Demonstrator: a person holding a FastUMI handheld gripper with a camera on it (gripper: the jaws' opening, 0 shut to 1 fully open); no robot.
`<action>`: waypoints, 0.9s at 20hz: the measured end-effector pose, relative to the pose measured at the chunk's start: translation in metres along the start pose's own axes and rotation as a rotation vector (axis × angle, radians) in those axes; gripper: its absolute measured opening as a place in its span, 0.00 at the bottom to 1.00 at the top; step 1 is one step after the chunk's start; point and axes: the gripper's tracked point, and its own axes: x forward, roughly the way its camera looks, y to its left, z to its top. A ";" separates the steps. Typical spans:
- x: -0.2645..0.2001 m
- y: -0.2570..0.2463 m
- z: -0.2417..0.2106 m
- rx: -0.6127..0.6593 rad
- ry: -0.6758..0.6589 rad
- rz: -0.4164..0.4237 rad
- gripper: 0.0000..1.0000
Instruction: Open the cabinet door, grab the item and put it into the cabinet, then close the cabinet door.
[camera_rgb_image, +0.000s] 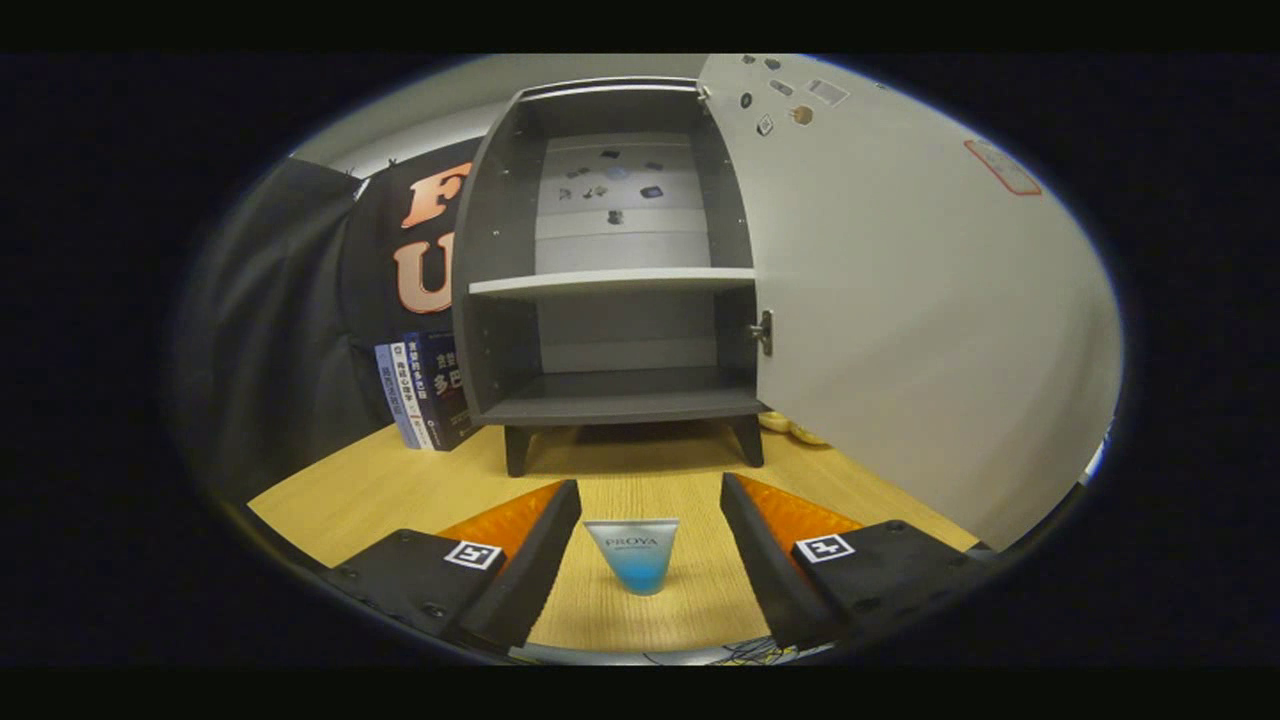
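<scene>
Cabinet (610, 260) stands on short legs toward the back of the wooden worktop (400, 480), and everything else is placed from it. Its door (900, 300) is swung wide open on the right side, hinged there, with a metal hinge (764, 332) showing at the edge near the lower compartment. Inside, one pale shelf (610, 283) divides the cabinet into an upper and a lower compartment, and both look bare. Small stickers or magnets dot the back panel of the upper compartment; what they are cannot be told. Just left of the cabinet, a few books (425, 392) stand upright against the dark cloth wall. Behind the cabinet's right leg, partly hidden by the door, lies something yellow (790, 428) too hidden to identify. In front of the cabinet, well short of its legs, a small blue and white tube (633, 555) stands on the worktop, wide end up. The hand-held gripper (650, 560) has its fingers spread wide, one on each side of the tube, neither touching it.
</scene>
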 end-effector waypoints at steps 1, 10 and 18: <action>0.000 0.002 0.000 0.021 -0.020 0.005 0.92; 0.027 0.002 -0.060 0.008 0.113 0.001 0.94; 0.025 0.021 -0.036 0.006 0.134 0.027 0.57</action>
